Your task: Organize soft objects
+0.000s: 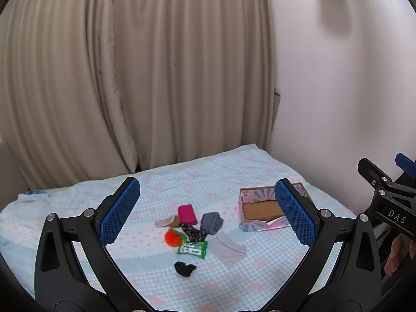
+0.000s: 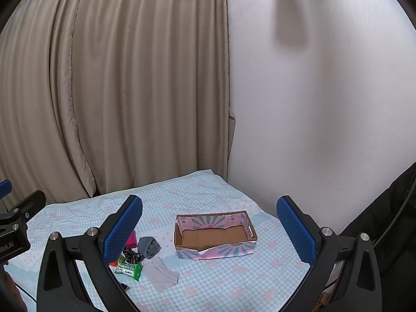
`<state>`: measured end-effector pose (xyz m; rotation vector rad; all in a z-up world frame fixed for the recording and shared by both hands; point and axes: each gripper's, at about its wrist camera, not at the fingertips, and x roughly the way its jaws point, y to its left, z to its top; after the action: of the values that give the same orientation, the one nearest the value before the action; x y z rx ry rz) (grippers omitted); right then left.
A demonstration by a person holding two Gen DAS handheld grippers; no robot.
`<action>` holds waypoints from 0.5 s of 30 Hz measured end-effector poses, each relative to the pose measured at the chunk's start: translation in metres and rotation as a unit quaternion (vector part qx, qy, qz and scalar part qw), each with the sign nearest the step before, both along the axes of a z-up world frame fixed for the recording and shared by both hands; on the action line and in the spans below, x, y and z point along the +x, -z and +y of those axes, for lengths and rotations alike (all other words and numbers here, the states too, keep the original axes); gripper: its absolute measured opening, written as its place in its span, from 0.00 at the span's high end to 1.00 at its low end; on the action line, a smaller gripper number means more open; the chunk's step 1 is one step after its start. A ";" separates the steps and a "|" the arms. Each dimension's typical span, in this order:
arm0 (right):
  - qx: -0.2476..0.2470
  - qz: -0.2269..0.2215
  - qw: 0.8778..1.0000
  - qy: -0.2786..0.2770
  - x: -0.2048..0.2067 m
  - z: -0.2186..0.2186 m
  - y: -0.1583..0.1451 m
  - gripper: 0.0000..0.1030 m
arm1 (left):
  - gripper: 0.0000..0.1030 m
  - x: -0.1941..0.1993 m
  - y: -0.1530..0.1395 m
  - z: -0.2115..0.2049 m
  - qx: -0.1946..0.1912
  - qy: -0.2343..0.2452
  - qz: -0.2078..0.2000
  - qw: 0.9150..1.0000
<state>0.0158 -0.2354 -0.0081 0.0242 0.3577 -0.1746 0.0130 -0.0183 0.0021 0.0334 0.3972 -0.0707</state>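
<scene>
- Left gripper (image 1: 208, 213) is hanging wide open and empty above the bed, both blue pads splayed; nothing between them but air.
- Left wrist view: soft items are sitting in a loose cluster mid-bedspread (image 1: 78, 208), framed between the pads: pink pouch (image 1: 187, 213), beige sock (image 1: 166, 221), rolled grey sock (image 1: 212, 222), dark patterned fabric piece (image 1: 195, 232), orange knitted ball (image 1: 173, 238), green tissue pack (image 1: 193, 249), flat pale cloth (image 1: 228, 249), black sock (image 1: 185, 269) lying apart, nearest the camera.
- Cardboard box (image 1: 260, 209) is standing right of the cluster, open top, its right end hidden behind the right pad. Likely the drop target.
- Right gripper's body is showing at the frame's right edge, with fingers of the person's hand (image 1: 397, 254) below it.
- Right gripper (image 2: 209, 231) is also spread open, empty, well above the bedspread.
- Right wrist view: the box is lying centred between the pads, inside bare brown cardboard, near wall torn at the rim.
- Cluster is sitting left of the box, partly hidden behind the left pad; pale cloth and tissue pack are clearest.
- Judging: task not started. Open bedspread is surrounding the box on all sides; curtain (image 2: 117, 91) and wall (image 2: 325, 104) are closing off the far edge. Approach from above looks free.
</scene>
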 end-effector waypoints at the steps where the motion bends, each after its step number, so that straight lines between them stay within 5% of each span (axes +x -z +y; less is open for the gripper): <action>1: 0.001 0.000 1.000 0.001 0.000 0.000 0.000 0.00 | 0.00 0.000 0.000 0.000 0.000 0.000 0.000 1.000; 15: -0.004 -0.003 1.000 0.007 -0.005 0.002 -0.001 0.00 | 0.00 0.001 -0.001 -0.006 0.005 0.000 0.003 1.000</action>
<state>0.0112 -0.2338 -0.0068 0.0192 0.3512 -0.1893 0.0142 -0.0245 0.0030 0.0431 0.4039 -0.0682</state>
